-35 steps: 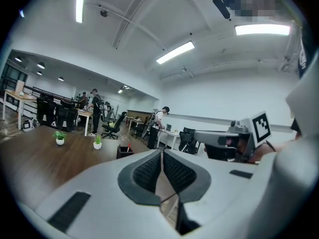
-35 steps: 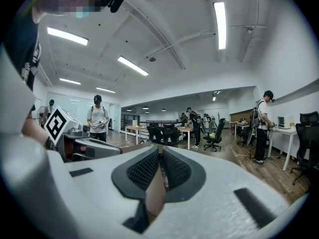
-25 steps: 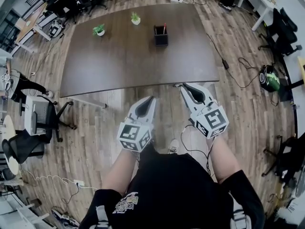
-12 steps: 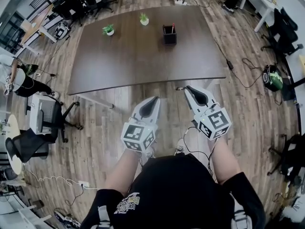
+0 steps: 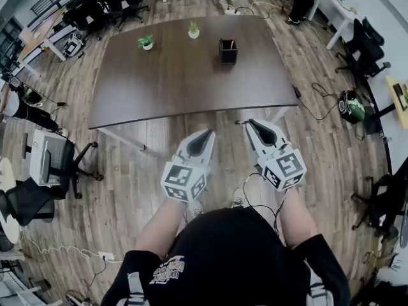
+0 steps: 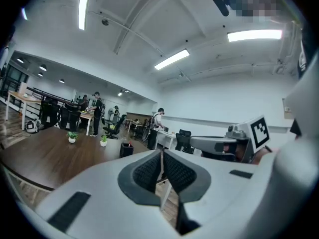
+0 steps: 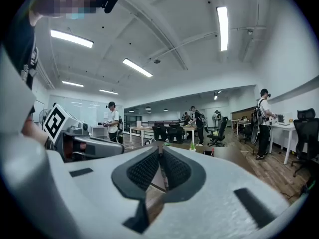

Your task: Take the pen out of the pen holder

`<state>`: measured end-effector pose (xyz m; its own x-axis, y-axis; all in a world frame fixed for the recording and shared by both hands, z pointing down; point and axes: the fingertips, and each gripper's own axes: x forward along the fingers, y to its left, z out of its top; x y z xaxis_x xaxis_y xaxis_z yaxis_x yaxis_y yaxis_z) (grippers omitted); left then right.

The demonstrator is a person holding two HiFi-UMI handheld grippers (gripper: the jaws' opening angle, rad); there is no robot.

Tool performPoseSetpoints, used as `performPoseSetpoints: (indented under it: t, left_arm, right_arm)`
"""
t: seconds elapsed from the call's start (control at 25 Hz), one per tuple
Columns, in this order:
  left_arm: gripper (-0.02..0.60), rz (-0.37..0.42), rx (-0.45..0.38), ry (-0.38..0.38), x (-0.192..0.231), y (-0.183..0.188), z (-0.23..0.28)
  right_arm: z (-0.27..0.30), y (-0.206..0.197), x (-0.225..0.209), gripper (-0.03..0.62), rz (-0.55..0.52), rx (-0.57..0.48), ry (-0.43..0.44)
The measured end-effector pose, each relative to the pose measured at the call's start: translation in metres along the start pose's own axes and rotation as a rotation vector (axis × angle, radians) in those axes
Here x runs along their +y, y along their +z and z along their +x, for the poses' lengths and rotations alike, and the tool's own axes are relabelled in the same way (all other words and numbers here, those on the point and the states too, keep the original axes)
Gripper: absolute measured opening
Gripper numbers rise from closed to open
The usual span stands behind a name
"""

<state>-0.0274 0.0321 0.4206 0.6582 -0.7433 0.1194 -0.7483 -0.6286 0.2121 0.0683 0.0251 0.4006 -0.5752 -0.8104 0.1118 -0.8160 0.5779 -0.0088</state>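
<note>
A black pen holder (image 5: 228, 51) stands on the far part of a dark brown table (image 5: 178, 88), with a red-tipped pen (image 5: 231, 41) sticking up out of it. Both grippers are held side by side over the wooden floor, short of the table's near edge and far from the holder. My left gripper (image 5: 205, 133) is shut with nothing in it. My right gripper (image 5: 246, 122) also looks shut and holds nothing. The left gripper view shows the holder (image 6: 126, 149) small, beyond the closed pads (image 6: 149, 171). In the right gripper view the holder (image 7: 208, 152) shows just right of the jaws.
Two small potted plants (image 5: 146, 42) (image 5: 193, 30) sit on the table's far left. Office chairs (image 5: 48, 161) stand at the left, and cables and a green and black object (image 5: 350, 107) lie on the floor at the right. People work at desks far behind.
The person has stepped a little toward the table, carrying both grippers along. The table and holder have shifted slightly right in the head view. Both pairs of jaws look unchanged.
</note>
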Motion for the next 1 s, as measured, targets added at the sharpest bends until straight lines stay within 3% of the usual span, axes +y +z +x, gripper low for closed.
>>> performPoseSetpoints:
  t: [1.0]
  left_arm:
    - [0.015,0.016,0.011,-0.038,-0.005,0.004,-0.011]
  right_arm:
    - [-0.007,0.002,0.012,0.029,0.026,-0.014,-0.039]
